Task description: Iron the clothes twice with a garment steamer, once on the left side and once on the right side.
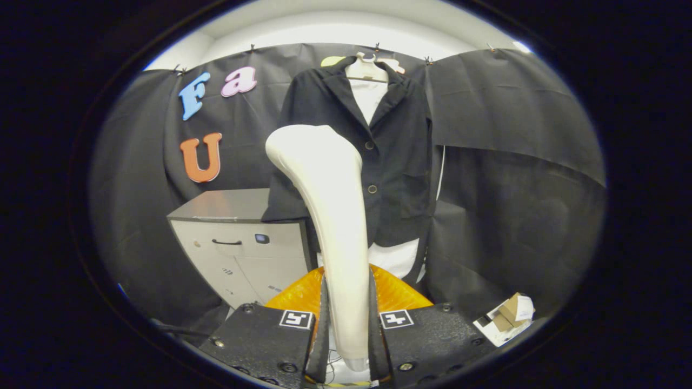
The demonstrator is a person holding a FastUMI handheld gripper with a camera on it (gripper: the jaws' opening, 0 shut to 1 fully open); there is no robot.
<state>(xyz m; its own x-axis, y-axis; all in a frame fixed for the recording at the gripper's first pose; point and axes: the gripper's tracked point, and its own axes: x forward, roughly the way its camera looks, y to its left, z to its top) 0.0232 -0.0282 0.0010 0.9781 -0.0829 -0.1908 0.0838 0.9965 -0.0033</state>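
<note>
My gripper (347, 324) is shut on the white handle of a garment steamer (330, 216), which rises upright between the fingers. Its rounded head is level with the lower left half of a dark jacket (394, 156). The jacket hangs on a pale hanger (367, 70) over a white shirt, on the black cloth wall beyond the fingers. The steamer hides part of the jacket's left front. I cannot tell whether the head touches the fabric.
A grey drawer cabinet (238, 243) stands left of the jacket, below its sleeve. An orange object (389, 294) lies just ahead of the fingers behind the steamer handle. A small cardboard box (508, 319) rests low on the right.
</note>
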